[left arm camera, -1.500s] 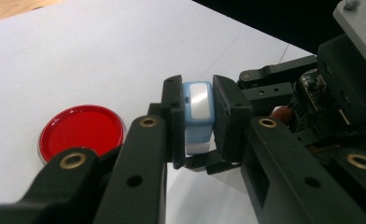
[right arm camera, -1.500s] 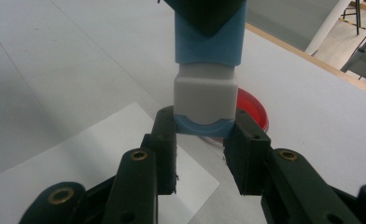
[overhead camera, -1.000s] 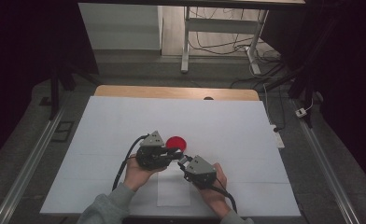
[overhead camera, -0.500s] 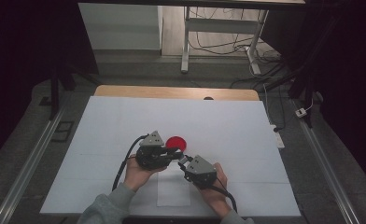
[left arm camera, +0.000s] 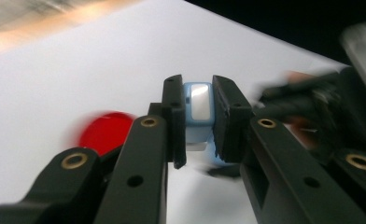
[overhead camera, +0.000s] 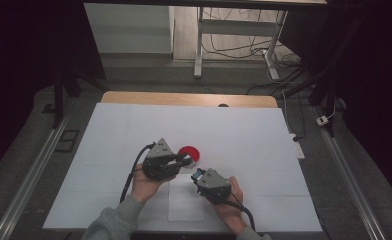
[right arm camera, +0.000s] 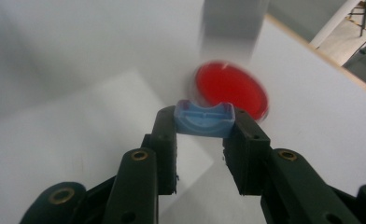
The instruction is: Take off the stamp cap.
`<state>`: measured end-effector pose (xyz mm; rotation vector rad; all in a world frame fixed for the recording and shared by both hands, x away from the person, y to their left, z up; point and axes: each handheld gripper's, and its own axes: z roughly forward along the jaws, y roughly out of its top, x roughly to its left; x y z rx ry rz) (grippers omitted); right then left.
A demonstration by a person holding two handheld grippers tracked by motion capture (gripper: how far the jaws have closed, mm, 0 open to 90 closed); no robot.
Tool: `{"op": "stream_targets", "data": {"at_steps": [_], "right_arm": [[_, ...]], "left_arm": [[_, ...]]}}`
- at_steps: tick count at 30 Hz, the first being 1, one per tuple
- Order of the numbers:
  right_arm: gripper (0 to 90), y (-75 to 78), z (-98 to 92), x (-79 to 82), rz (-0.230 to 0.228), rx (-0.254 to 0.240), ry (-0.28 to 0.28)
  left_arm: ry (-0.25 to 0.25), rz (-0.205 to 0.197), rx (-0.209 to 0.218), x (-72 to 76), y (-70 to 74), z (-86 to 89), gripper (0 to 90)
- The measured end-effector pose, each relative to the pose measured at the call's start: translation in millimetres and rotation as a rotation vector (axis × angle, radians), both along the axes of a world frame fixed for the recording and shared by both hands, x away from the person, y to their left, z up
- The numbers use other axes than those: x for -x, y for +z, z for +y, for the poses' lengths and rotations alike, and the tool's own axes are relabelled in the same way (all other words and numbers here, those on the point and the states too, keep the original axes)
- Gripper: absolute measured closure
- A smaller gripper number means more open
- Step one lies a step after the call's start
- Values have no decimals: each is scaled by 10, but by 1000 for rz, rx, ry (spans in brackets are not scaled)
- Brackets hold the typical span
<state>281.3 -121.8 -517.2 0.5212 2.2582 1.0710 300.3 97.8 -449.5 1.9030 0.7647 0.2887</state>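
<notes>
A light-blue block [left arm camera: 198, 109] was clamped in the left gripper [overhead camera: 183, 161] and a blue cap-like piece [right arm camera: 203, 119] in the right gripper [overhead camera: 197, 176], both held over the white table [overhead camera: 244, 135] with jaws angled toward each other, the red disc [overhead camera: 188, 153] lay just beyond, and no writing was legible.

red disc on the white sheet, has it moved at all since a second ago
No. In the high view the red disc sits at the same spot on the white sheet, just beyond the left gripper.
</notes>
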Motion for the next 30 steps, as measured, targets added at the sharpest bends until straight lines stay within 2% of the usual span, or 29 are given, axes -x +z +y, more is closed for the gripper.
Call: {"op": "stream_targets", "data": {"at_steps": [1, 2, 5, 8, 18, 30], "right_arm": [[657, -33, -7, 4, 1, 14, 7], [657, -39, -13, 0, 7, -3, 6], [657, 31, -22, -32, 5, -31, 7], [656, 37, -53, -40, 13, -52, 9], [654, 52, -160, -70, 33, -91, -6], [654, 73, -425, -88, 49, -133, -51]], "left_arm": [[-8, 17, 45, -12, 21, 78, 764], [-7, 27, 66, -19, 28, 131, 764], [-14, 38, 47, -21, 7, 130, 764], [-37, 43, 31, -19, -9, 73, 763], [-54, 68, 32, -27, -19, 79, 762], [-60, 67, 23, -27, -22, 80, 761]]}}
